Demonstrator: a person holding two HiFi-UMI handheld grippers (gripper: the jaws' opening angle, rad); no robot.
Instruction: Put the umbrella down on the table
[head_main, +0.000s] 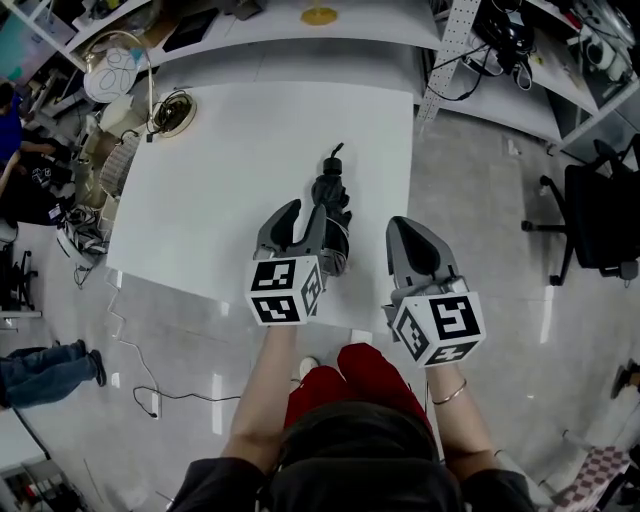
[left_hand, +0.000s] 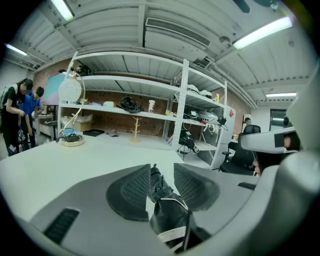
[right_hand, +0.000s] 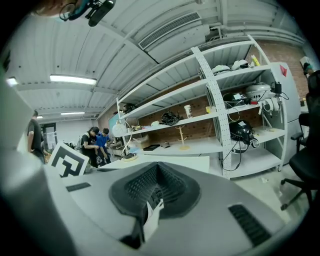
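Observation:
A black folded umbrella (head_main: 332, 195) lies lengthwise on the white table (head_main: 220, 180), near its front right corner. My left gripper (head_main: 305, 215) hovers over the umbrella's near end, which runs under the right jaw. In the left gripper view the umbrella (left_hand: 167, 210) shows in the gap between the parted jaws. White table is visible between its slim end and the right pad, so the left gripper (left_hand: 161, 175) is open. My right gripper (head_main: 405, 228) hangs over the floor just right of the table. Its pads (right_hand: 150, 187) meet and it is shut on nothing.
A round white lamp (head_main: 115, 72) and a coil of cable (head_main: 172, 110) stand at the table's far left corner. A black office chair (head_main: 600, 215) is on the floor to the right. Shelves (left_hand: 150, 112) run behind the table. People stand at the left (left_hand: 17, 115).

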